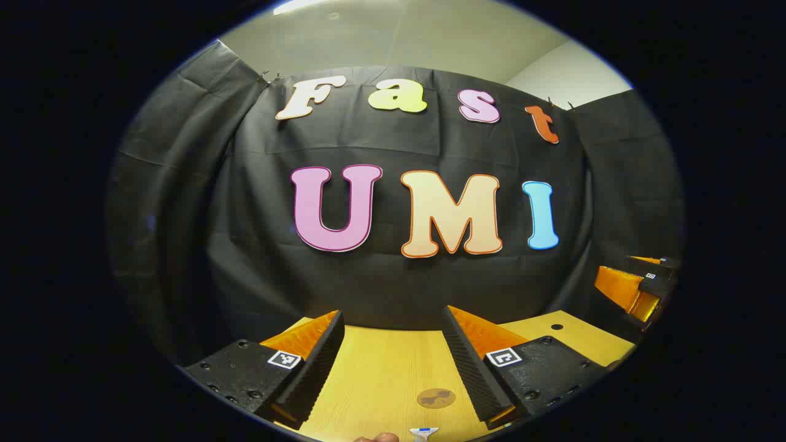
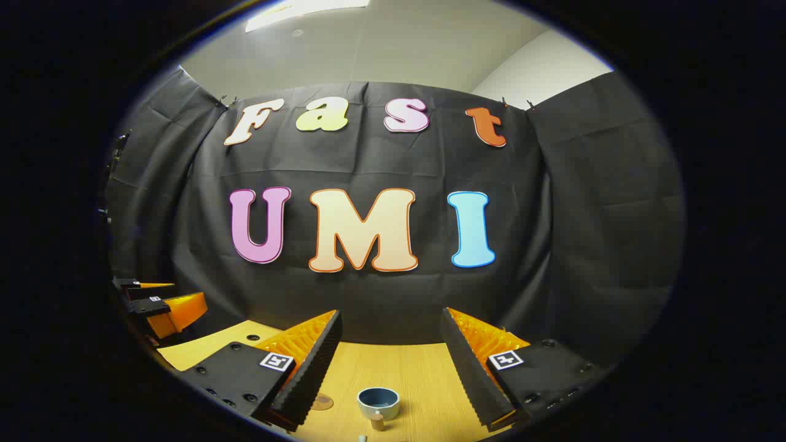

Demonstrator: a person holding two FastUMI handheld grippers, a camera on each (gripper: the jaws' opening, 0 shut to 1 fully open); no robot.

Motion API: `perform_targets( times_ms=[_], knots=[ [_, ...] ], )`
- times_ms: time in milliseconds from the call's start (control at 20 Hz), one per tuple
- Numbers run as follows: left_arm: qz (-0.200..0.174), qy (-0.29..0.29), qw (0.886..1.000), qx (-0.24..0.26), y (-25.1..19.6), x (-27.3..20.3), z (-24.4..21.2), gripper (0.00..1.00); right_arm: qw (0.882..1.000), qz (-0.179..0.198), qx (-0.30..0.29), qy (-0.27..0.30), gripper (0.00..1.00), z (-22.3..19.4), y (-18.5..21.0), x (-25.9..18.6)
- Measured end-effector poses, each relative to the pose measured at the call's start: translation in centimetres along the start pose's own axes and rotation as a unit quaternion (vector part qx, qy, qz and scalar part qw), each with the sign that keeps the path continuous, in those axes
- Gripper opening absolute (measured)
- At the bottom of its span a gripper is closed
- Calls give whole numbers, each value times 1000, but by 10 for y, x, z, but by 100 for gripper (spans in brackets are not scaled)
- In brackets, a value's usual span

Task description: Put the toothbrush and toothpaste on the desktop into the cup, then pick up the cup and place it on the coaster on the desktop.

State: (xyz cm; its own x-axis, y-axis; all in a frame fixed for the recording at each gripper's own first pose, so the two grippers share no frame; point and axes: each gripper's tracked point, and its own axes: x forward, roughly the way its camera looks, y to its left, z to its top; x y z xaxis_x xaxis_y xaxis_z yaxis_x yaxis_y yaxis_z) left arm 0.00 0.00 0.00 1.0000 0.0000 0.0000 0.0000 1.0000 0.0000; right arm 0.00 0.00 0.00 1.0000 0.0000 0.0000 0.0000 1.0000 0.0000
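My left gripper (image 1: pixel 393 314) is open above the wooden desktop (image 1: pixel 381 368), nothing between its fingers. Below it lies a round brown coaster (image 1: pixel 436 398). At the bottom edge a white and blue tip (image 1: pixel 424 433) pokes in; I cannot tell whether it is the toothpaste or the toothbrush. My right gripper (image 2: pixel 390 314) is open too, holding nothing. A low blue cup (image 2: pixel 378 402) stands upright on the desktop (image 2: pixel 417 374) under its gap, with the coaster (image 2: pixel 321 402) to its left. A small tan stub (image 2: pixel 376 421) sits just in front of the cup.
Each gripper appears in the other's view, off to the side: the right gripper (image 1: pixel 638 288) at the far right, the left gripper (image 2: pixel 159 307) at the far left. Black cloth closes off the back of the desktop. A small round hole (image 2: pixel 253 337) marks the desktop's far-left part.
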Motion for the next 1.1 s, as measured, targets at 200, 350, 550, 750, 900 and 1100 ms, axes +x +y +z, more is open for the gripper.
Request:
perform_targets(
  times_ms=[200,350,550,750,900,1100],
  knots=[
    [3,-5,1000,2,6,-4,3,94,1000,11,2,2,99,1,9,-4],
    [4,-9,1000,5,9,-7,6,93,1000,21,3,4,99,2,16,-7],
    [-1,-9,1000,9,8,-9,6,94,1000,19,3,0,99,4,16,-12],
    [-7,-14,1000,12,7,-9,9,93,1000,19,0,4,99,4,18,-13],
    [-11,-16,1000,19,6,-8,9,93,1000,20,-7,23,99,-11,18,-13],
    [-11,-19,1000,23,8,-8,10,93,997,30,-17,71,99,-45,23,-7]
  ],
)
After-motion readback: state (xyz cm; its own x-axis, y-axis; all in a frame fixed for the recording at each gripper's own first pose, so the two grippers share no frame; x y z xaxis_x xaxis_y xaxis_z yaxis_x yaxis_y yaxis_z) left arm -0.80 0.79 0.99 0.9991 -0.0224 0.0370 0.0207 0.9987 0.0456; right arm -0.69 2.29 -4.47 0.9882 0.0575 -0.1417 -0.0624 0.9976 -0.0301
